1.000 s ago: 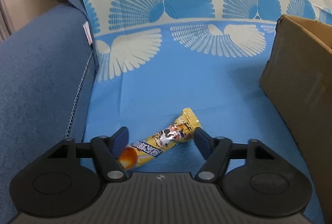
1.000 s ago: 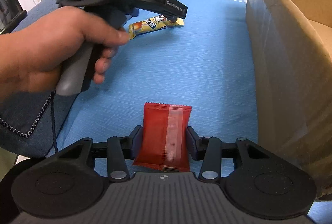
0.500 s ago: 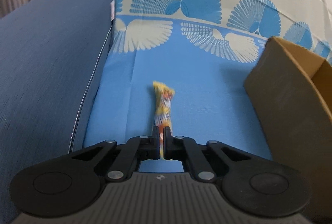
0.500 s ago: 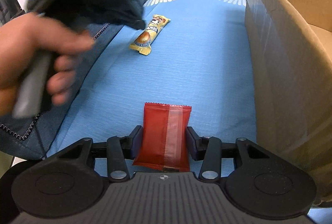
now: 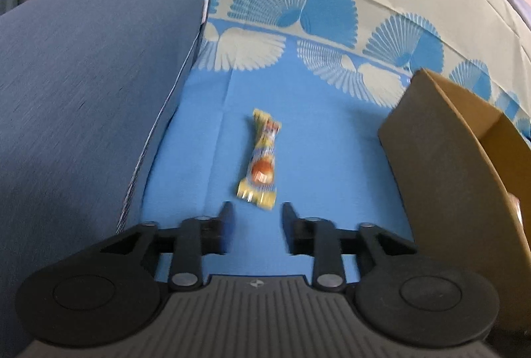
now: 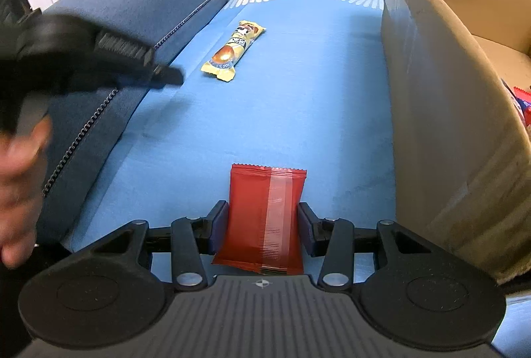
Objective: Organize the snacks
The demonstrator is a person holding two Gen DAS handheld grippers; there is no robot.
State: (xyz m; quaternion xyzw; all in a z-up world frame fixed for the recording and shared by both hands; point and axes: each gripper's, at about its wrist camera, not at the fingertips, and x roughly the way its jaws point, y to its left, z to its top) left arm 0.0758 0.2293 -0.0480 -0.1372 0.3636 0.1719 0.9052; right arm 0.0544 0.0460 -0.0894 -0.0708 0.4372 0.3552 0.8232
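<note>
A yellow snack bar (image 5: 260, 160) lies lengthwise on the blue cloth, just beyond my left gripper (image 5: 255, 213). That gripper's jaws are opening and nothing is between them. The same yellow bar (image 6: 232, 47) shows in the right wrist view, far up the cloth, with the left gripper (image 6: 166, 76) blurred short of it at the left. My right gripper (image 6: 264, 218) is shut on a red snack packet (image 6: 262, 218), which stands upright between its pads. A brown cardboard box (image 6: 448, 92) stands at the right, with a few packets visible inside at its edge.
The blue sofa armrest (image 5: 83, 109) rises along the left side. A cream cloth with blue fan patterns (image 5: 298, 3) covers the sofa back. The box wall (image 5: 448, 159) is close on the right of the left gripper. A hand (image 6: 16, 175) holds the left gripper's handle.
The left gripper closed near the yellow bar, then opened and drew back from it. The bar turned from lying slantwise to lengthwise. The right gripper kept still with the red packet.
</note>
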